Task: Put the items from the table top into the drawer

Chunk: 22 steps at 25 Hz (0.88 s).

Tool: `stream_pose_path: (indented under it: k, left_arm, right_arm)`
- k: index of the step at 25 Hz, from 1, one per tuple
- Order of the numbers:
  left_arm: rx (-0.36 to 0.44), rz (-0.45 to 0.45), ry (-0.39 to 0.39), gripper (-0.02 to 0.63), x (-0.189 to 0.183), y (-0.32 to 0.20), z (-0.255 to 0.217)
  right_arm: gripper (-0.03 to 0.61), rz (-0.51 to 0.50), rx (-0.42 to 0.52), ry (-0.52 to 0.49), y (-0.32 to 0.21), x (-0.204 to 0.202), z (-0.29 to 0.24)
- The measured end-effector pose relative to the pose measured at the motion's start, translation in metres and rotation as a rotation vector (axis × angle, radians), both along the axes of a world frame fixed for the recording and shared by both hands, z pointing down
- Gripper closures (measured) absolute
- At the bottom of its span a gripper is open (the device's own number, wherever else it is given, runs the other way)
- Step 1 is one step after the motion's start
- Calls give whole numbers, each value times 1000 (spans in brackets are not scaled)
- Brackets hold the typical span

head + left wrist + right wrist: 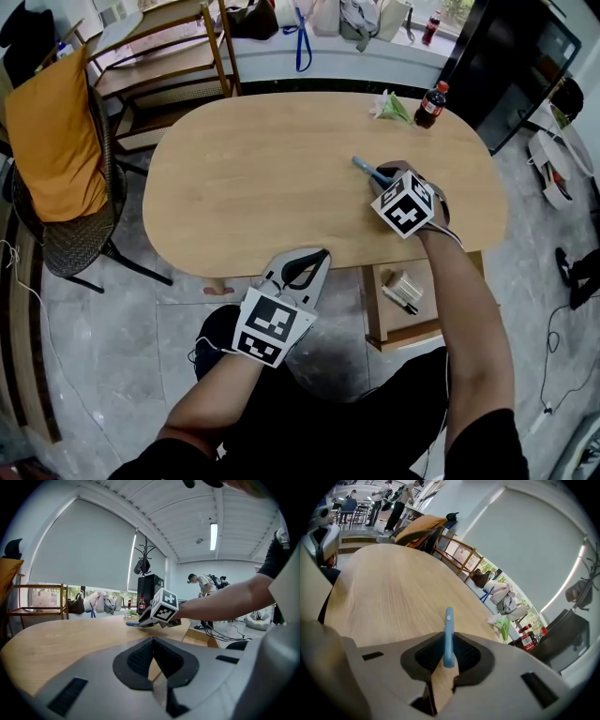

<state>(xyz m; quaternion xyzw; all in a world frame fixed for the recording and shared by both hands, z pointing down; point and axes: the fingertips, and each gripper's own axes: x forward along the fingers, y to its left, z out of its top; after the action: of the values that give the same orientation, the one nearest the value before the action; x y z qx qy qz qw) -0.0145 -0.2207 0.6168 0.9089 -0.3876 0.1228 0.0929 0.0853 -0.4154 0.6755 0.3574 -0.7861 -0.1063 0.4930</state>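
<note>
A slim blue pen (364, 168) (448, 630) lies at the right of the oval wooden table (262, 178). My right gripper (380, 176) (447, 660) is shut on its near end, and the tip sticks out past the pads just over the tabletop. From the left gripper view the right gripper (146, 620) shows low over the table with the pen (132, 624) poking out to the left. My left gripper (319, 258) (152, 641) hangs at the table's near edge, shut and empty. Under the table's right end the wooden drawer (373, 309) stands open, with a white item (406, 283) and a dark pen (398, 301) inside.
A green and white packet (390, 107) and a cola bottle (431, 104) stand at the table's far right. A chair with an orange cushion (54, 141) is at the left, a wooden rack (173, 52) behind it. People stand far off in both gripper views.
</note>
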Motion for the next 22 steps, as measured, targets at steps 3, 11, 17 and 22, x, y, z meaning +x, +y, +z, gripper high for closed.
stream_pose_path:
  k: [3,11,17,22]
  left_arm:
    - [0,16,-2,612,8,-2,2]
    - [1,56,10,612,32,-8,7]
    - [-6,93,25,612,58,-6,11]
    - [-11,110,19,612,69,-4,13]
  right_arm:
    - [525,10,13,-95,18,6,-19]
    - [525,32,68,-229,103,67,-68]
    - [525,120,-3,-239,185,137,-54]
    - [525,174,-160,-116,232,171,15]
